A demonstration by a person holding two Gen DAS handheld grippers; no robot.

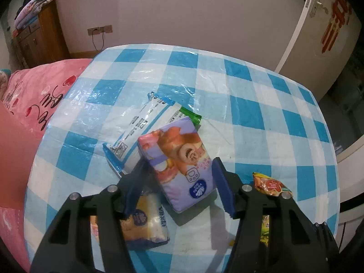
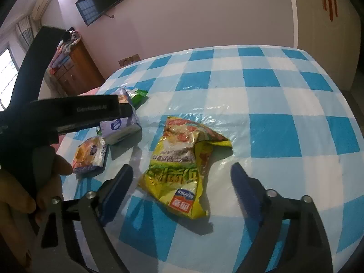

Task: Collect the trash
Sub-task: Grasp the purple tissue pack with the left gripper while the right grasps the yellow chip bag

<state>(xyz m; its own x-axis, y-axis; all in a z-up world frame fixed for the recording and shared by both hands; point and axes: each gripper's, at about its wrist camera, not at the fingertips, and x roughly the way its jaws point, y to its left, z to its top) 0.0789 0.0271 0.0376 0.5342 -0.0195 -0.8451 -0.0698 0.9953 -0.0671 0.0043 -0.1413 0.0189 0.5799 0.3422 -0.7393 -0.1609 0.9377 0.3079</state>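
Here both grippers hang over a table [image 2: 268, 104] covered in blue-and-white checked plastic, and the picking-up step looks about to begin, with nothing gripped yet. The left gripper [image 1: 178, 177] has its fingers spread wide on either side of a purple tissue pack [image 1: 179, 161], which lies propped on a white wrapper with blue ends [image 1: 138, 129]; a green packet [image 1: 190, 117] peeks out behind them, and an orange-and-white tissue pack [image 1: 145, 225] lies partly hidden under the left finger. I cannot tell whether the pads touch the purple pack or merely bracket it. The right gripper [image 2: 182, 177] is also wide open and holds nothing, its fingers straddling the near end of a crumpled yellow snack bag [image 2: 182, 166] that lies flat on the table, well apart from the pile on the left. No bin or bag for the trash shows in either view. My reading is that the next move calls for each gripper to lower and close: the left across the puffy purple pack, which should squeeze easily, and the right on a raised fold of the yellow bag, since the thin foil lying flat gives little to pinch.
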